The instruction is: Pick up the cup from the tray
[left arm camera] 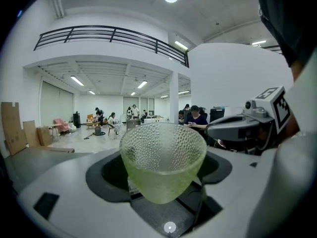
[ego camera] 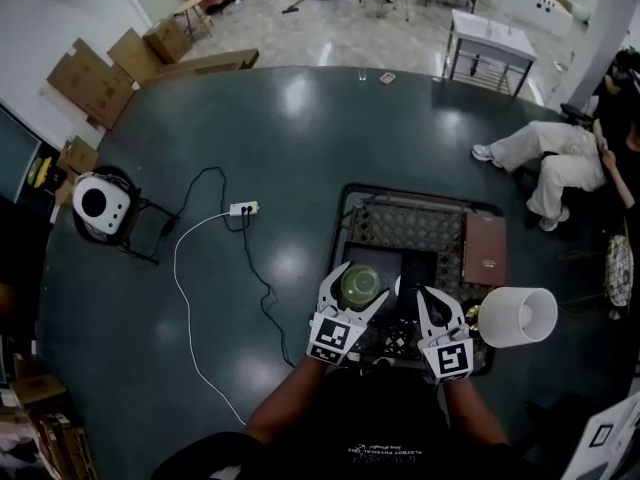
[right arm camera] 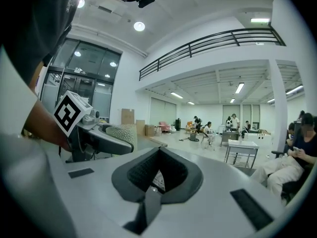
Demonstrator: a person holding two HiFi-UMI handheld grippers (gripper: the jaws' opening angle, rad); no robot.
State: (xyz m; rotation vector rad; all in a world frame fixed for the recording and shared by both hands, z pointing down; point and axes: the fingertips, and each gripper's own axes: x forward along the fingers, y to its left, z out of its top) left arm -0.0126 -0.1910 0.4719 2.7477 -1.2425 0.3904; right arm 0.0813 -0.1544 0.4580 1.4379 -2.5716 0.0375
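A pale green dimpled glass cup (ego camera: 361, 282) sits upright between the jaws of my left gripper (ego camera: 358, 292), which is shut on its sides. In the left gripper view the cup (left arm camera: 163, 160) fills the middle, its base above the dark pads. It hangs over the near part of the dark tray (ego camera: 347, 211). My right gripper (ego camera: 421, 306) is just to the right of the cup, jaws together and empty. The right gripper view shows its pads (right arm camera: 148, 182) meeting, with the left gripper (right arm camera: 94, 133) and the cup (right arm camera: 124, 132) at its left.
A brown flat box (ego camera: 485, 249) lies on the tray's right side. A white lampshade-like cylinder (ego camera: 518, 316) lies near the tray's right corner. A power strip (ego camera: 243, 208) with cables and a white round device (ego camera: 99, 203) are on the left. A seated person (ego camera: 550, 158) is off the right edge.
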